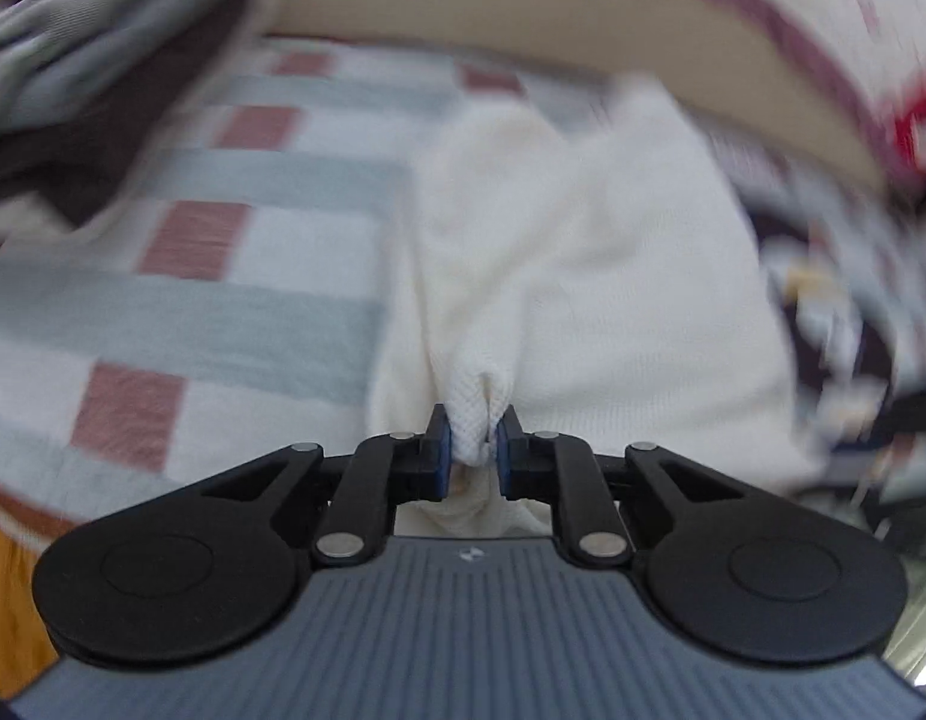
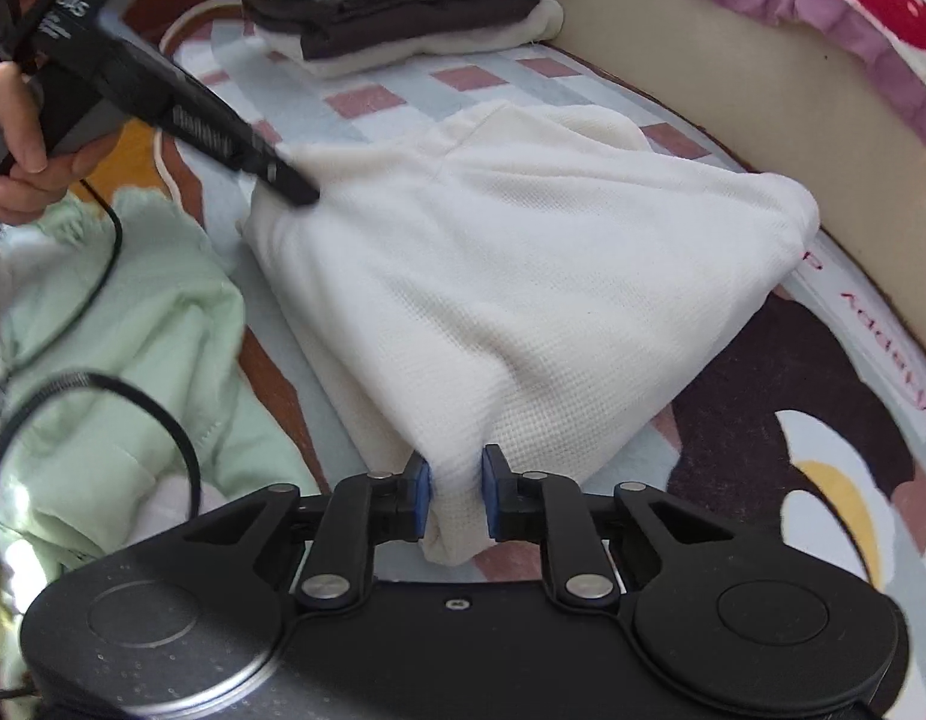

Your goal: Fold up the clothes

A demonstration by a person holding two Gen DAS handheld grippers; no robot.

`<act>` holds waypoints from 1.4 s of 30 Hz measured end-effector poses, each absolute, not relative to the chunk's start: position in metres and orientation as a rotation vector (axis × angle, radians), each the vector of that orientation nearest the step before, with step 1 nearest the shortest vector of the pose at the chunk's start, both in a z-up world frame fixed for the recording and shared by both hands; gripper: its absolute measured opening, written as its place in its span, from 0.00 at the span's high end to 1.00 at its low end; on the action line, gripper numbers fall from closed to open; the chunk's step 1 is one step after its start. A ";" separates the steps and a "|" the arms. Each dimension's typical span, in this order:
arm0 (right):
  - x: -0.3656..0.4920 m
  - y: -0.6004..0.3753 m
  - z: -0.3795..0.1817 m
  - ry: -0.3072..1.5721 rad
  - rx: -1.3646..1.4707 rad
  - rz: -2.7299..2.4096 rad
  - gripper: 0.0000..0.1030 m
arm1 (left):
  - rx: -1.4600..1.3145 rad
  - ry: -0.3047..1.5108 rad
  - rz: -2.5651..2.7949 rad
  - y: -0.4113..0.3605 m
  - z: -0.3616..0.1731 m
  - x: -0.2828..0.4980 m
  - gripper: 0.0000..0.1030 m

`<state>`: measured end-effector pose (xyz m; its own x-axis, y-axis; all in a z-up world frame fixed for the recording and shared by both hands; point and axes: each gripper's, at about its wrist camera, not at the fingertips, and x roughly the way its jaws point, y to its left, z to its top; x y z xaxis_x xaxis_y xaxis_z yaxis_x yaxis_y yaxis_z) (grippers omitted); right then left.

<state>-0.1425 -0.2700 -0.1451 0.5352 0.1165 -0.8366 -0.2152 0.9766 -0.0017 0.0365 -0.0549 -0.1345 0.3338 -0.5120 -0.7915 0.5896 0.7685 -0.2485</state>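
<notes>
The white knit garment [image 2: 511, 276] lies part-folded on a checked blanket [image 2: 367, 101] over a bed, beside a padded headboard [image 2: 727, 90]. The right tongs [image 2: 454, 495] are closed on a bunched corner of it at its near edge. The left tongs [image 1: 473, 450] likewise pinch a gathered fold between their blue pads; from the right wrist view they reach the cloth's far left edge. A stack of folded clothes [image 2: 397, 6] sits behind, a pale green garment [image 2: 121, 360] to the left.

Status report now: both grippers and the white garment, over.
Left gripper shut on white garment. Right gripper shut on its near edge. Green garment beside, not blocking.
</notes>
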 end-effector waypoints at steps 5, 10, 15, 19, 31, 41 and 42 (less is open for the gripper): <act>-0.141 -0.274 -0.157 1.033 -0.092 0.208 0.84 | 0.197 1.139 -0.570 -0.055 -0.162 0.038 0.85; -0.142 -0.282 -0.156 1.091 -0.055 0.226 0.81 | 0.010 1.192 -0.437 -0.026 -0.167 0.065 0.84; -0.132 -0.330 -0.122 1.171 0.380 0.326 0.78 | -0.068 1.071 -0.497 -0.033 -0.140 0.081 0.57; -0.102 -0.343 -0.066 1.070 0.392 0.381 0.62 | -0.010 0.995 -0.505 -0.068 -0.139 0.105 0.55; 0.091 -0.319 -0.051 1.420 0.230 0.238 0.60 | -0.048 1.115 -0.621 -0.061 -0.160 0.086 0.56; 0.143 -0.288 -0.117 1.352 0.371 0.309 0.48 | -0.180 1.241 -0.717 -0.053 -0.189 0.102 0.58; 0.147 -0.287 -0.123 1.335 0.346 0.289 0.48 | -0.192 1.250 -0.735 -0.051 -0.191 0.104 0.56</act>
